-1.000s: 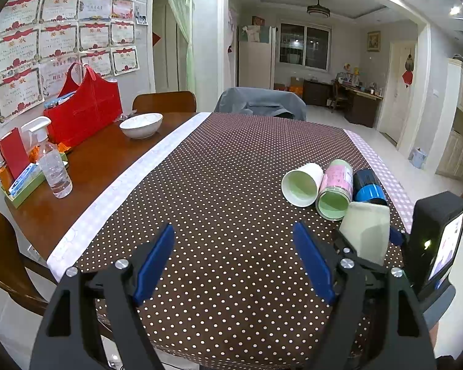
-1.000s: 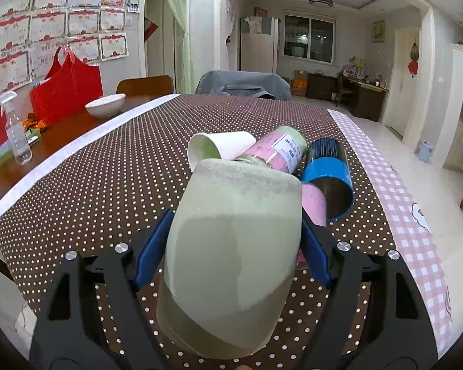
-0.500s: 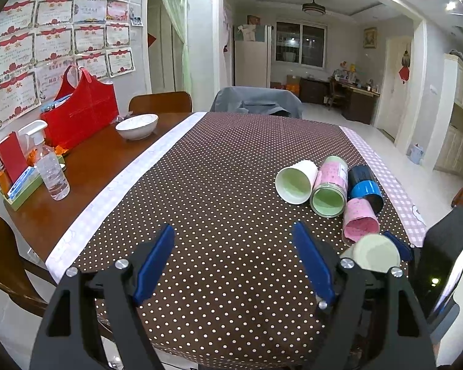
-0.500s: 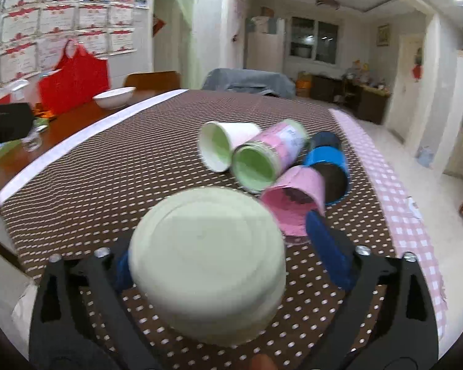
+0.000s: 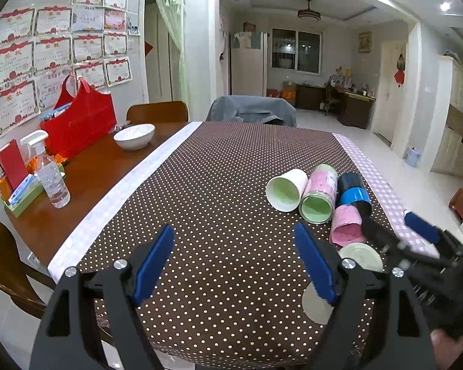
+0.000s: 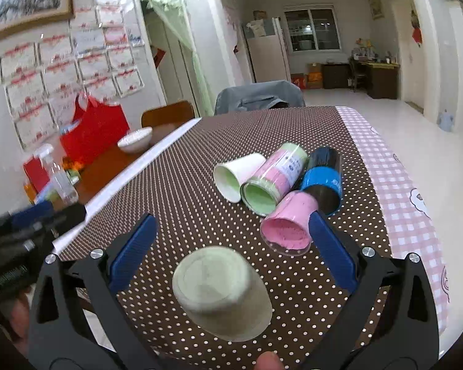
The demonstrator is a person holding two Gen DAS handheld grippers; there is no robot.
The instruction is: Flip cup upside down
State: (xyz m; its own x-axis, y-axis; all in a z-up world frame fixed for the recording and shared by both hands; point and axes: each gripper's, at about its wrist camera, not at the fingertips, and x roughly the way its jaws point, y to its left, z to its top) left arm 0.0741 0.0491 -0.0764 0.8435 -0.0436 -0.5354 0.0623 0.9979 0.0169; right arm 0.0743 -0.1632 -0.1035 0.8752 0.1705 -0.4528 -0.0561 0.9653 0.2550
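A pale green cup (image 6: pixel 220 293) stands upside down, base up, on the brown dotted tablecloth (image 6: pixel 200 166) near the front edge. My right gripper (image 6: pixel 231 249) is open, its blue pads on either side of the cup without touching it. The cup's base also shows in the left wrist view (image 5: pixel 361 257), partly hidden behind my left gripper's right finger. My left gripper (image 5: pixel 236 265) is open and empty above the cloth, to the left of the cup.
Several cups lie on their sides beyond the green cup: white (image 6: pixel 237 175), pink-and-green (image 6: pixel 271 182), blue-and-black (image 6: pixel 322 182), pink (image 6: pixel 288 223). At the left stand a spray bottle (image 5: pixel 47 174), a white bowl (image 5: pixel 134 135) and a red bag (image 5: pixel 78 121).
The right gripper turned the green cup base up, set it down on the cloth and opened. The left gripper stayed about where it was.
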